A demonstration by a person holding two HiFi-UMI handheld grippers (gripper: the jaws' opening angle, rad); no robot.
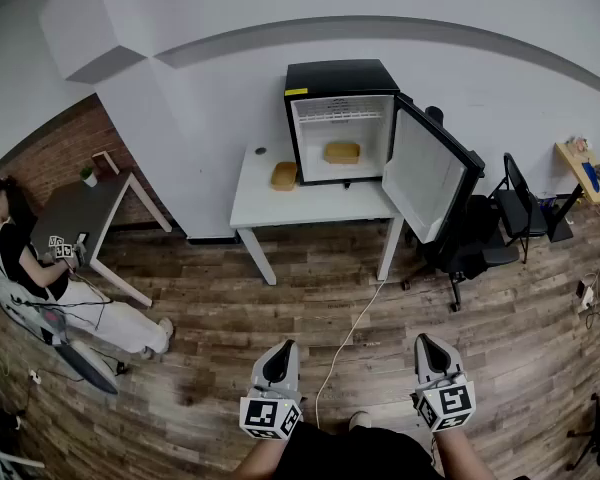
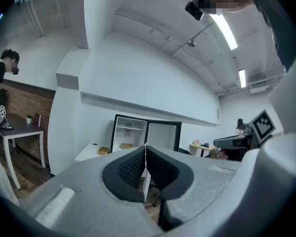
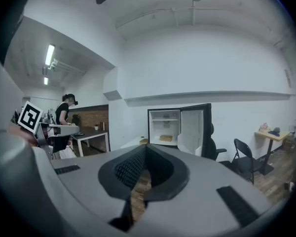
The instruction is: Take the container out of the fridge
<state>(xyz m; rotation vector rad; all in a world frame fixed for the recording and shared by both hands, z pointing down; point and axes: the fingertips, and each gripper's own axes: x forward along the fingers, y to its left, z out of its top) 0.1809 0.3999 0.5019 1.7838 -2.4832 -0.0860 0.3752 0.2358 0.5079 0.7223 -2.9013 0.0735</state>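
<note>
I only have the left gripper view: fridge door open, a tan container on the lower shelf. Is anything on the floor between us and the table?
Observer: Yes, a white cable trails across the floor from under the table toward where you stand.
Operator: What is the other gripper doing?
Observer: The right hand-held gripper is shut, with nothing between its jaws.
Operator: Any obstacle near the door?
Observer: A black office chair stands close behind the open fridge door.
</note>
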